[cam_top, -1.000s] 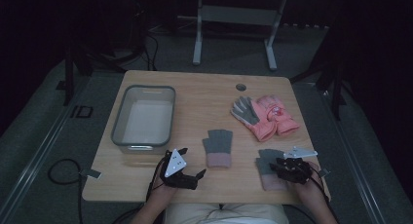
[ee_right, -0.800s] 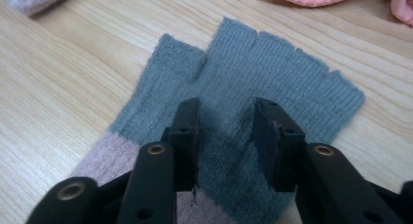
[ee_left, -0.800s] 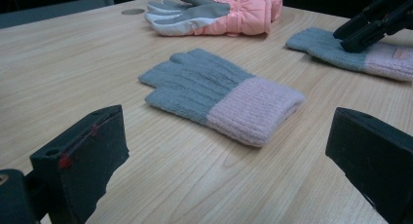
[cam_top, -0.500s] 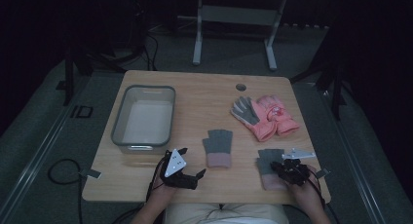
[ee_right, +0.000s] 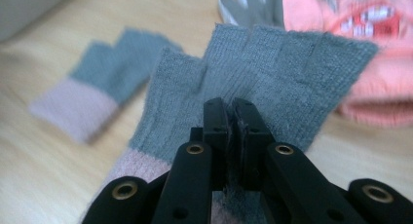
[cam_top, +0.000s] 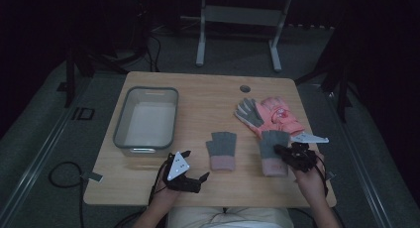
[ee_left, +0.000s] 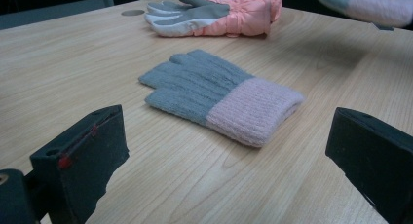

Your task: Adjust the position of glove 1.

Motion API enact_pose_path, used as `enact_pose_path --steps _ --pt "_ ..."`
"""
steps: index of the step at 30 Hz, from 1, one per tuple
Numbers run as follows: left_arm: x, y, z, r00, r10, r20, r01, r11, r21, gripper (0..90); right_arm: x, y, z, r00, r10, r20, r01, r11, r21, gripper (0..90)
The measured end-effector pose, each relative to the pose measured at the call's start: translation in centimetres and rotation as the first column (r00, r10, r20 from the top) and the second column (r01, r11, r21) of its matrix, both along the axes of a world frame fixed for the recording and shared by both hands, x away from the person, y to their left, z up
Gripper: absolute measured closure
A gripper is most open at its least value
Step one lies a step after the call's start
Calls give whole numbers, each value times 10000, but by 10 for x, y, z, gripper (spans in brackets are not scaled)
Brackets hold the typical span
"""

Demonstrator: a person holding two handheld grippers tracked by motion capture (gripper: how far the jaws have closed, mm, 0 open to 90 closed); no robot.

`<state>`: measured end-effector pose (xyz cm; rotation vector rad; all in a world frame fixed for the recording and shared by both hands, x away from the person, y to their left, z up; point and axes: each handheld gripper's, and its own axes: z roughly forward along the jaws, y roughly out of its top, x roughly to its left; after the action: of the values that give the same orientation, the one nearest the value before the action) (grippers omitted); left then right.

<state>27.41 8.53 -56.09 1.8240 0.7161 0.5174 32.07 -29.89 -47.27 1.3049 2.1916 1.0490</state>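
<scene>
Pinching a grey fingerless glove (ee_right: pixel 272 73) in clamped jaws, the right claw (cam_top: pixel 283 150) apparently angles forward and left.

High view: fixed overhead, person's side, looks forward and down over whole surface (cam_top: pixel 208 96), far off, floor around in frame. Left tool view: low, just above wood, looks across at flat grey-pink glove (ee_left: pixel 221 97), fairly near, own 2 jaws at bottom corners. Right tool view: very close, looks along own jaws at 2nd grey-pink glove (ee_right: pixel 272 73). All 3 views share flat glove and orange gloves (cam_top: pixel 280 114).
</scene>
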Motion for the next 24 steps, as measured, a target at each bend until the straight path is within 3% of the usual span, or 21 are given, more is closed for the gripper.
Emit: enact_pose_path --steps 9,14,24 --pt "0 0 0 10000 -19 13 19 10000 20 11 14 48 22 9989 237 411 -264 9975 651 851" --pt "0 0 0 10000 -18 2 18 10000 4 10 21 78 20 9984 395 402 -421 9970 651 852" --pt "0 0 0 9999 -138 9 138 9999 8 10 33 130 4 9972 695 -259 -669 9934 933 851"
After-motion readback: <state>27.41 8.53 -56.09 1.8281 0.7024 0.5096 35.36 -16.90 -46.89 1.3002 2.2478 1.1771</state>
